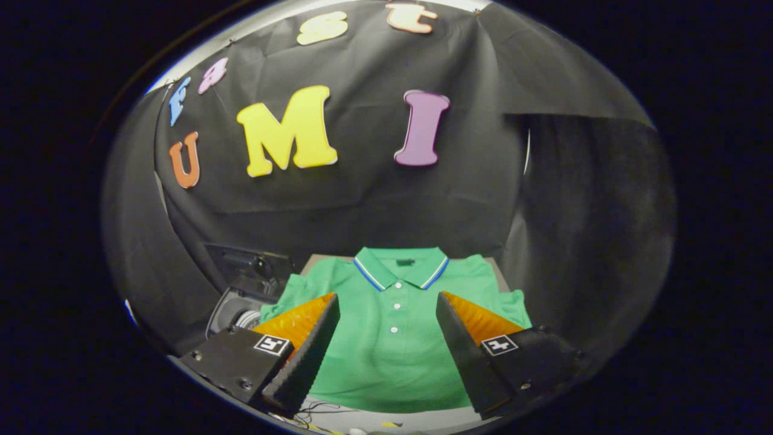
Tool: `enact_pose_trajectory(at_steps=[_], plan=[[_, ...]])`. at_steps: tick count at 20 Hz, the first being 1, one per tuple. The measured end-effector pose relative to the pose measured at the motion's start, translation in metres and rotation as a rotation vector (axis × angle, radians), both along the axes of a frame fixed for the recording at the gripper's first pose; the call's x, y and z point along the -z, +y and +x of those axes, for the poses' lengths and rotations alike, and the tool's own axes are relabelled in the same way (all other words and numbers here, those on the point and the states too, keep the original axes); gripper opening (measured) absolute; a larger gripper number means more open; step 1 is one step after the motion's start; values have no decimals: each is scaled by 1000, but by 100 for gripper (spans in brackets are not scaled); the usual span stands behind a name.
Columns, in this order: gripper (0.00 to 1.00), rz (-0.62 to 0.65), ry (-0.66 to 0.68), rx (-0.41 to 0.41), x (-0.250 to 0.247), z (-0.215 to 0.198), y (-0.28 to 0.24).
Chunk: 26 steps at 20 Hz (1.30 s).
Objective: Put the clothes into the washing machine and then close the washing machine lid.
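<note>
Shirt (389, 338) right of washing machine (241, 290)

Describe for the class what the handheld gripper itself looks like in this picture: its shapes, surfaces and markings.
The gripper has two wedge-shaped fingers that taper to points, with ribbed inner faces. Each finger is mounted on a dark block fastened with screws, and each block carries a small square black-and-white marker. The fingers stand open above the green polo shirt.

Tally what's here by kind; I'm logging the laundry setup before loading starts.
Shirt: 1, green, lying flat between the open gripper's fingers
Washing machine: 1, lid up, beside the shirt
Gripper: 1
Total: 3
</note>
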State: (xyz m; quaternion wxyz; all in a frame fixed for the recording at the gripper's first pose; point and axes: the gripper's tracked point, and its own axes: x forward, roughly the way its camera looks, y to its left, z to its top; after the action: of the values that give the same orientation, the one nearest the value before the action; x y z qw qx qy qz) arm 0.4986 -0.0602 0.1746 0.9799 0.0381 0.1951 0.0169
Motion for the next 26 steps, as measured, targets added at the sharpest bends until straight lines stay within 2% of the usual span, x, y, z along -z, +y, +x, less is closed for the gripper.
enact_pose_trajectory(at_steps=[5,8,19,23,26], plan=[[100,-24,176,30,53,28,-5],[100,-5,264,49,77,27,-7],[98,-22,407,49,79,28,-5],[89,-22,439,46,78,26,-2],[60,-22,418,44,74,29,4]])
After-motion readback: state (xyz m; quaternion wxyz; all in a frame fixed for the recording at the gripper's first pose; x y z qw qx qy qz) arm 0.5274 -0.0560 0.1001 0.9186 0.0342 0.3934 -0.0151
